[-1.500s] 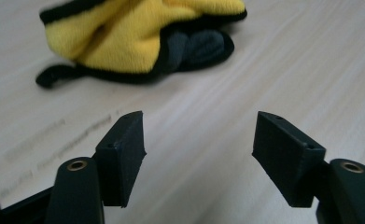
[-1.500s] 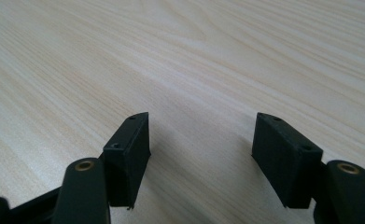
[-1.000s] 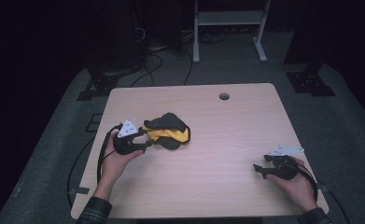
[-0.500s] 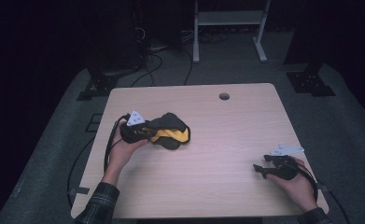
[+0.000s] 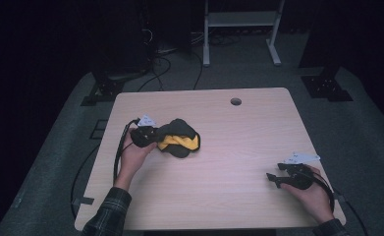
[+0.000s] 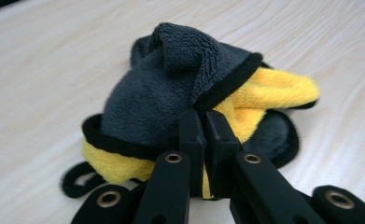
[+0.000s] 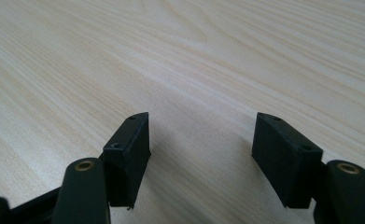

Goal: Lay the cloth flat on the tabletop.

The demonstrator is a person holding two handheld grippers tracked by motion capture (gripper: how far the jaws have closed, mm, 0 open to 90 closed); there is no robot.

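Compared with a second ago, the left gripper point(image 5: 152, 136) has moved right into the crumpled grey-and-yellow cloth point(image 5: 179, 138) on the left half of the wooden table point(image 5: 238, 147), and its jaws have just been closing, now pinching the cloth's near edge. The right gripper point(image 5: 274, 178) has stayed at the near right, jaws wide apart over bare wood.

Bare wood between the two hands: wide free lane across the table point(image 5: 238, 162) middle and its far half. Only obstacle on top is the crumpled cloth point(image 5: 178, 139) at the left, with the left gripper point(image 5: 152, 137) pressed against its near-left side, jaws just closed onto its edge. Right gripper point(image 5: 277, 178) sits near the right front edge, bare wood ahead of its parted jaws. Small hole point(image 5: 235, 102) near the far edge.
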